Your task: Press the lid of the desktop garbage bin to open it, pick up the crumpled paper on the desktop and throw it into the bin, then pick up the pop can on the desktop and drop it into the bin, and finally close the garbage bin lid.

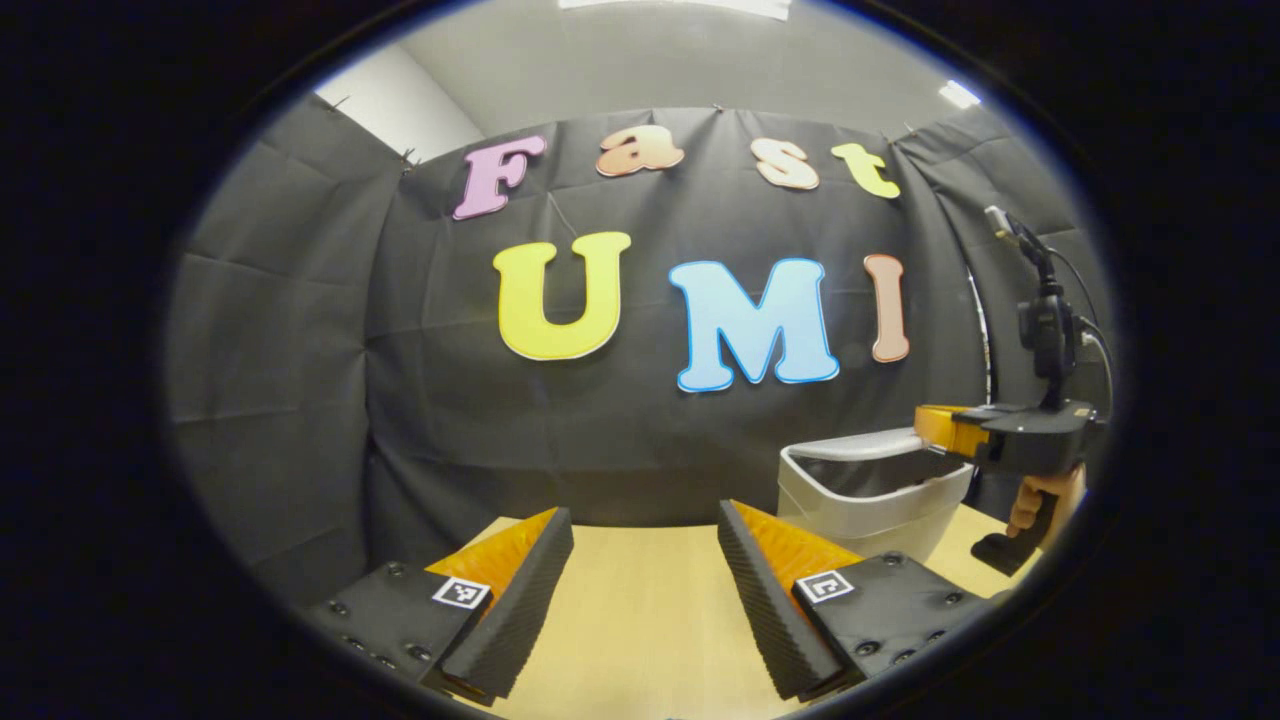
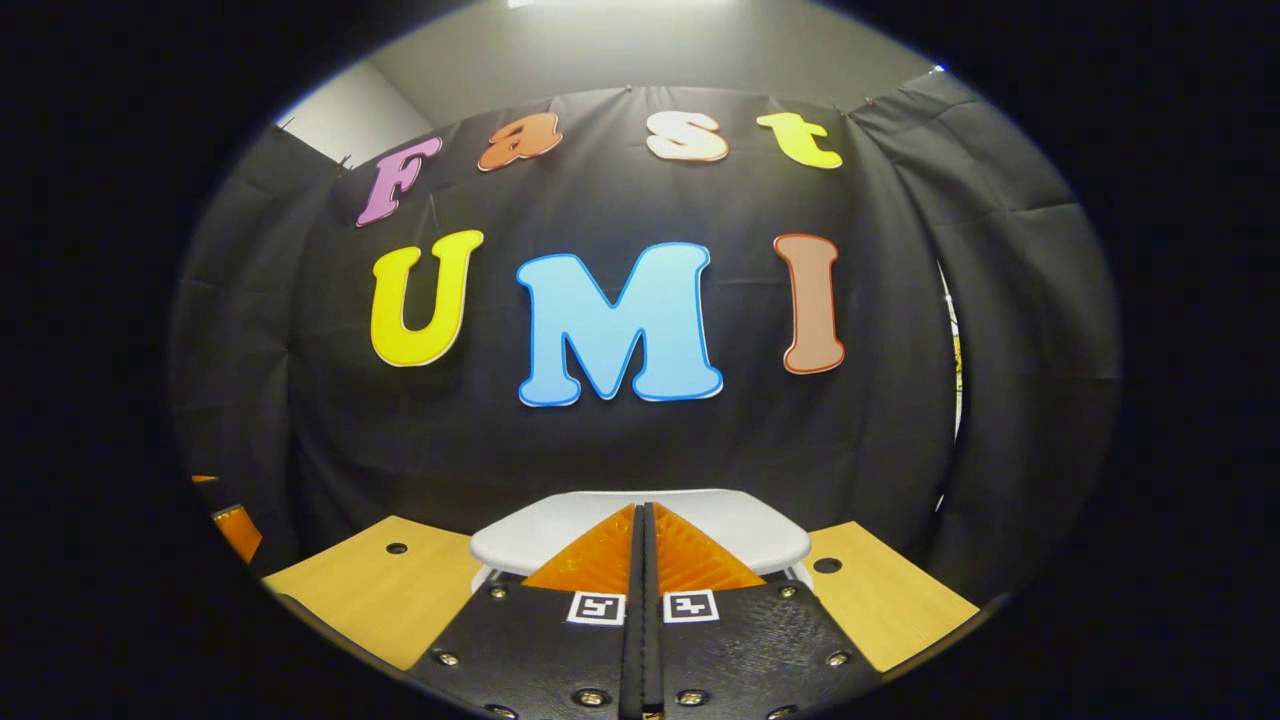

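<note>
The garbage bin is parked at the back of a light wooden table, right up against the black cloth wall of the booth. Above the cloth a pale ceiling is seen. The left gripper is held with jaws wide apart over bare table beside the bin. The right gripper, jaws pressed together with nothing between, is poised just over the bin's lid.
</note>
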Motion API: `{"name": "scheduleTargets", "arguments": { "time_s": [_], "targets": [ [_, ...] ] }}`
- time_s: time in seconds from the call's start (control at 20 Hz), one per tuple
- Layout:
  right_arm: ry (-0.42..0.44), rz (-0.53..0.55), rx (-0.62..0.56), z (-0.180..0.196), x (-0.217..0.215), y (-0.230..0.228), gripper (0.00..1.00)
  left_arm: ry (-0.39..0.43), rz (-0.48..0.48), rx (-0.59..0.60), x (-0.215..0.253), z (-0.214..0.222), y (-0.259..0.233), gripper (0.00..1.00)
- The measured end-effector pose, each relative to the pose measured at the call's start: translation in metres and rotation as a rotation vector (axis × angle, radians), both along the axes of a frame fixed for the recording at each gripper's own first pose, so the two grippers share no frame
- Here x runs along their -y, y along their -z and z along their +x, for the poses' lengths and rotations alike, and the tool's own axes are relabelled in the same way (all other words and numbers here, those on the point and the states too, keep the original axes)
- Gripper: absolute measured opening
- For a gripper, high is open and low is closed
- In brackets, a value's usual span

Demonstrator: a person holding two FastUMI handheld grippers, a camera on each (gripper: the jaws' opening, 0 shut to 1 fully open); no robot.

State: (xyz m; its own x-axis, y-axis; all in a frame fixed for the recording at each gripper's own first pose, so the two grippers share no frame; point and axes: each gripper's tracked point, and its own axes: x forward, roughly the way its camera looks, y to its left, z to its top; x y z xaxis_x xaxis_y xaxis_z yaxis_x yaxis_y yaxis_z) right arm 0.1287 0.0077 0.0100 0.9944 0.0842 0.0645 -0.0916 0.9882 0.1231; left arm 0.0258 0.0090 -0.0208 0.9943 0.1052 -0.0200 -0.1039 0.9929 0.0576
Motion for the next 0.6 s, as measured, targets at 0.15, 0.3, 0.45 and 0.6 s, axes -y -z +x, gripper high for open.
{"name": "scheduleTargets", "arguments": {
  "time_s": [0.15,0.3,0.45,0.6],
  "targets": [
    [0.01,-0.006,0.036,-0.008,0.004,-0.012,0.0,-0.001,-0.002,0.003,0.002,-0.002,0.001,0.97],
    [0.02,-0.035,0.069,-0.015,0.007,-0.022,0.0,0.006,-0.011,0.004,0.007,-0.003,0.001,0.97],
    [0.022,-0.062,0.087,-0.023,0.007,-0.027,0.0,0.01,-0.019,0.004,0.011,-0.006,0.002,0.98],
    [0.017,-0.076,0.088,-0.032,0.008,-0.027,0.0,0.008,-0.024,0.004,0.012,-0.01,0.004,0.97]
  ]
}}
